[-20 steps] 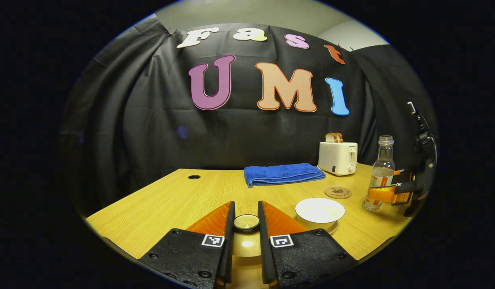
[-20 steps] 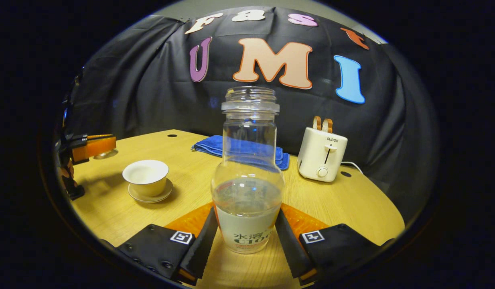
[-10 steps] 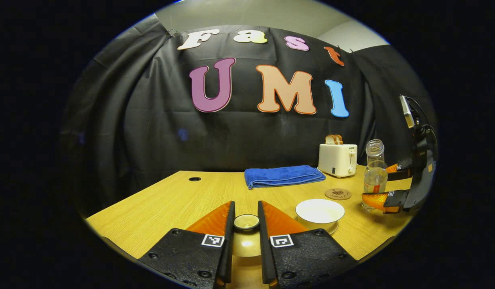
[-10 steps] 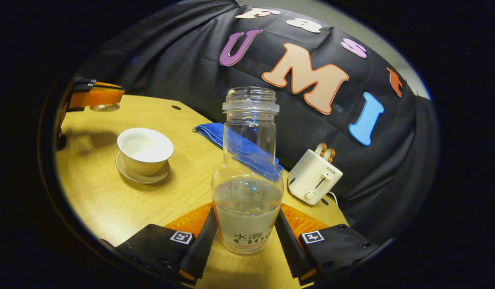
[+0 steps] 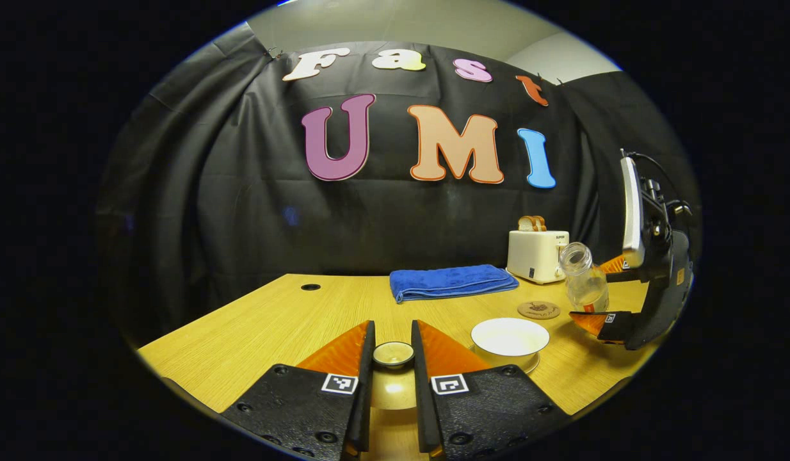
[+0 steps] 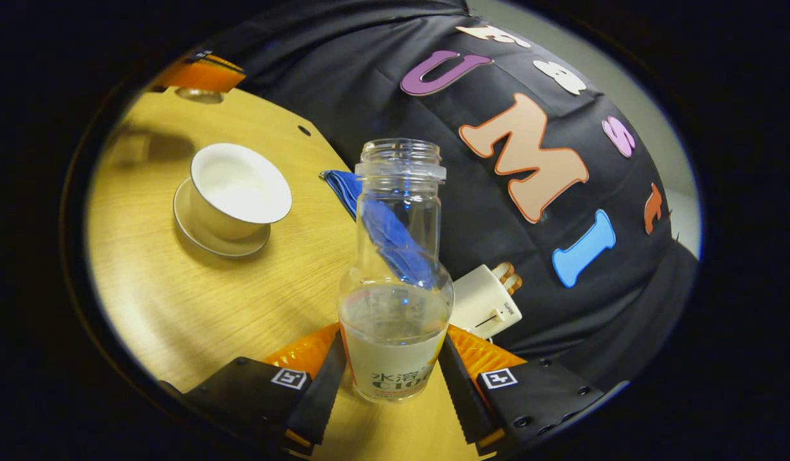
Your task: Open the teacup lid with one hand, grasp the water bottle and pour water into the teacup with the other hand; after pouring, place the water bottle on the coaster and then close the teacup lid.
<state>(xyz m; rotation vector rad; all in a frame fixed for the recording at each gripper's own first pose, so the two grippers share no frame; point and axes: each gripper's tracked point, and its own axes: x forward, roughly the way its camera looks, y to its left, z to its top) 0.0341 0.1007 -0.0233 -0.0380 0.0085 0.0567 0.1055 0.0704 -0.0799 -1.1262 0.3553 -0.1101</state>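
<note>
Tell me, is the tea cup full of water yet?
Not yet. The lid is off, pinched by the left gripper. The right gripper holds the water bottle, tipping toward the empty teacup. Pouring, parking it on the coaster and closing the lid remain.

Clear glossy water bottle, glazed white teacup, matt wood-grain table, plush blue towel

Right claw grips tilted water bottle; open teacup beyond.

Left gripper view: low over table, level, faces wall. Right gripper view: rolled, looks down. Shared: cup, at 10 o'clock in right.
</note>
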